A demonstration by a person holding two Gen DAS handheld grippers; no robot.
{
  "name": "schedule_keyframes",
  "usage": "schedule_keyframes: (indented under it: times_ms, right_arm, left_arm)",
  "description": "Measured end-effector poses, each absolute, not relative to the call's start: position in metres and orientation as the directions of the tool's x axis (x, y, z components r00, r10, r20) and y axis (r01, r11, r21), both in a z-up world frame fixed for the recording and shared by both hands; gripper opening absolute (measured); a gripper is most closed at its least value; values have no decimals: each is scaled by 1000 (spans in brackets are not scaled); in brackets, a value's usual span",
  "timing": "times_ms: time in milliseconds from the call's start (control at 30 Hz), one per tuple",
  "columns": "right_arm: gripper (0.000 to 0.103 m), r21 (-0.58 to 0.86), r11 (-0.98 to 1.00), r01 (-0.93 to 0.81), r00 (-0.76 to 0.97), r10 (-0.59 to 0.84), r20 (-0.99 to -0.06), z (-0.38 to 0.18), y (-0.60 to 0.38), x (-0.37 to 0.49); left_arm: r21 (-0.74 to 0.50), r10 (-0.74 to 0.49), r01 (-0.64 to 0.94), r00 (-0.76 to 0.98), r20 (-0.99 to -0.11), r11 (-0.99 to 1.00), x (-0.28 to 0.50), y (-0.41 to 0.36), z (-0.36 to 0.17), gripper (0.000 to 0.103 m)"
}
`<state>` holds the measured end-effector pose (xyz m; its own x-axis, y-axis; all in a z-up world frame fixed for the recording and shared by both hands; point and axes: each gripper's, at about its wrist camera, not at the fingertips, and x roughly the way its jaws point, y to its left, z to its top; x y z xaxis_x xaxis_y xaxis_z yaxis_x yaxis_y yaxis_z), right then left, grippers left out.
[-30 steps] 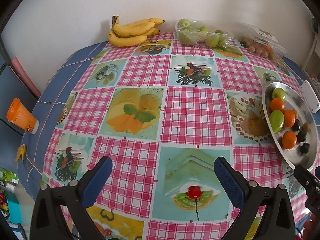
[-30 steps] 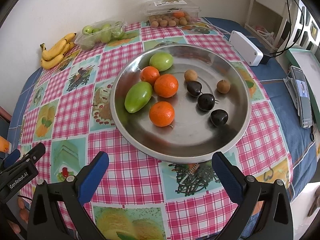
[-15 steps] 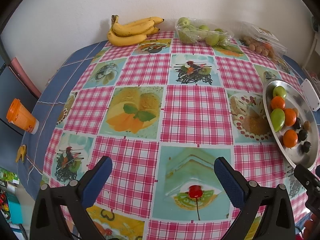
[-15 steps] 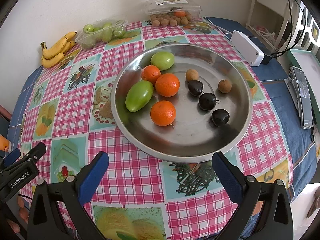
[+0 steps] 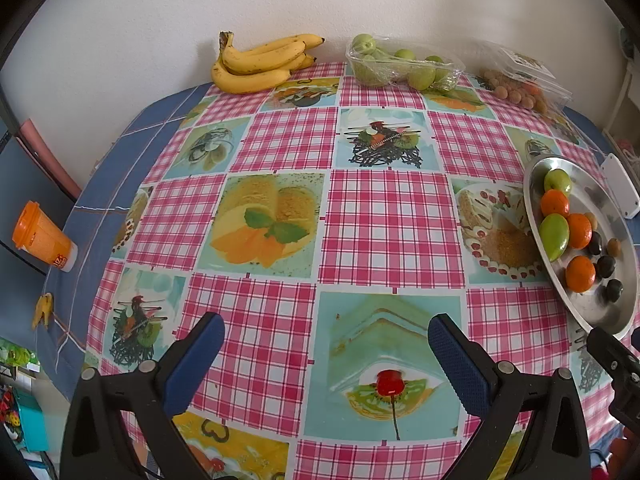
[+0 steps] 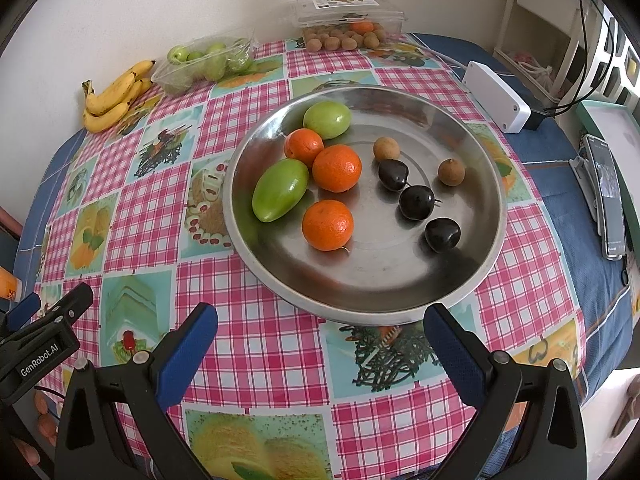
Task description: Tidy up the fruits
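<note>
A steel plate (image 6: 400,292) holds three oranges (image 6: 336,168), two green fruits (image 6: 280,190), three dark plums (image 6: 416,202) and two brown longans (image 6: 451,172). The plate shows at the right edge of the left wrist view (image 5: 600,312). A banana bunch (image 5: 256,66), a clear tray of green fruits (image 5: 400,66) and a clear box of longans (image 5: 520,84) stand along the back wall. My right gripper (image 6: 320,344) is open and empty, just in front of the plate. My left gripper (image 5: 326,354) is open and empty above the tablecloth, left of the plate.
A checked pink tablecloth (image 5: 392,224) covers the round table. A white box (image 6: 498,96) and a phone (image 6: 608,196) lie right of the plate. An orange cup (image 5: 42,236) stands off the table's left side.
Both views have shifted only slightly; the plate sits a little lower in the right wrist view. Both grippers stay open and empty.
</note>
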<state>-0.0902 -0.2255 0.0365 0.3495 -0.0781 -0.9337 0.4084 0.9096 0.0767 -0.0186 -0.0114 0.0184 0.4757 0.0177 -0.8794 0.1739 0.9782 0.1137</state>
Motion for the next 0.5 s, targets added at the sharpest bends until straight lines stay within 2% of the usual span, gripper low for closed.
schedule_keyframes:
  times_ms: [500]
  right_arm:
    - [102,77,908,412,349,-80,-934,37,-225,-90]
  left_arm:
    - [115,16,178,476,-879,977,-18,-11,19,103]
